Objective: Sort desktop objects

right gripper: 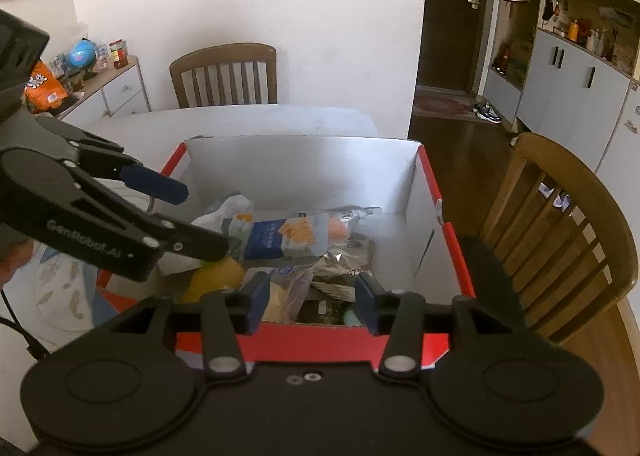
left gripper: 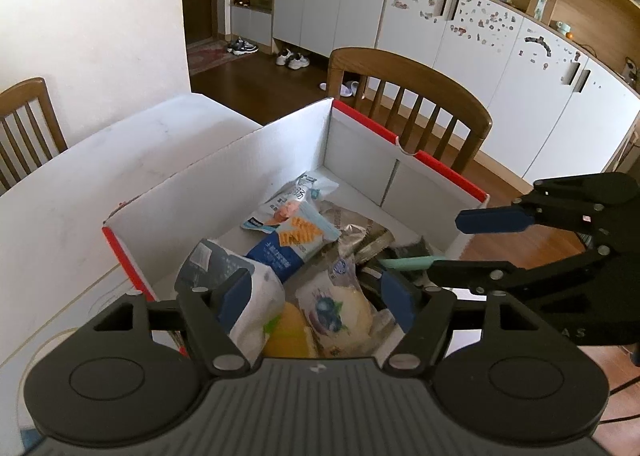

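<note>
1. A red-and-white cardboard box stands on a white table. Inside it lies a loose heap of snack packets: a blue cracker packet, a blueberry bread packet and a grey-white pouch, which are the task's things.
2. Risk, as a judgement: the packets overlap, so a claw closing into the heap may pinch two at once or drag a neighbour over the box rim. The two claws are also near each other above the box, and they could knock together.
3. The left claw hovers over the near end of the box with its fingers wide apart. Its left pad seems to lie against the grey-white pouch, but it grips nothing.
4. The right claw hovers at the near rim of the box with its fingers also apart. It holds nothing and does not clearly touch any packet.
</note>
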